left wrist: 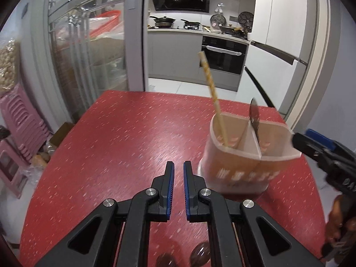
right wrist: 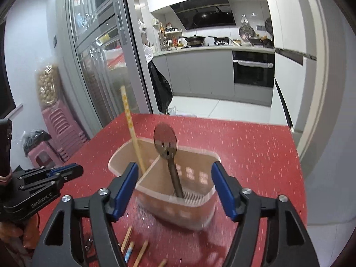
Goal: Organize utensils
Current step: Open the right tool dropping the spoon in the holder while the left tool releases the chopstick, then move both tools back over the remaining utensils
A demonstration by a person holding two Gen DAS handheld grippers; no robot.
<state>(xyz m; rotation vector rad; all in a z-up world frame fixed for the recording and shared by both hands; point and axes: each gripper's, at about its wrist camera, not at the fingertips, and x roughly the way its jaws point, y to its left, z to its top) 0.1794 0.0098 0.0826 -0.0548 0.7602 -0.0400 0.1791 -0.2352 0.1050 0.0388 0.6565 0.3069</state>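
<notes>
Chopsticks [right wrist: 133, 248] lie loose on the red table [right wrist: 255, 155] below the wide-open, empty right gripper [right wrist: 173, 189], long axes pointing away from it; the divided holder [right wrist: 195, 202] with spoon [right wrist: 165, 140] stands just ahead. From the left wrist, the left gripper [left wrist: 178, 166] is nearly shut and empty, holder [left wrist: 240, 173] to its right.

Pink stools [left wrist: 20, 120] are standing stacked by the wall. Pans [left wrist: 163, 20] are sitting on the kitchen stove. A black oven [left wrist: 222, 54] is sitting under the counter.
</notes>
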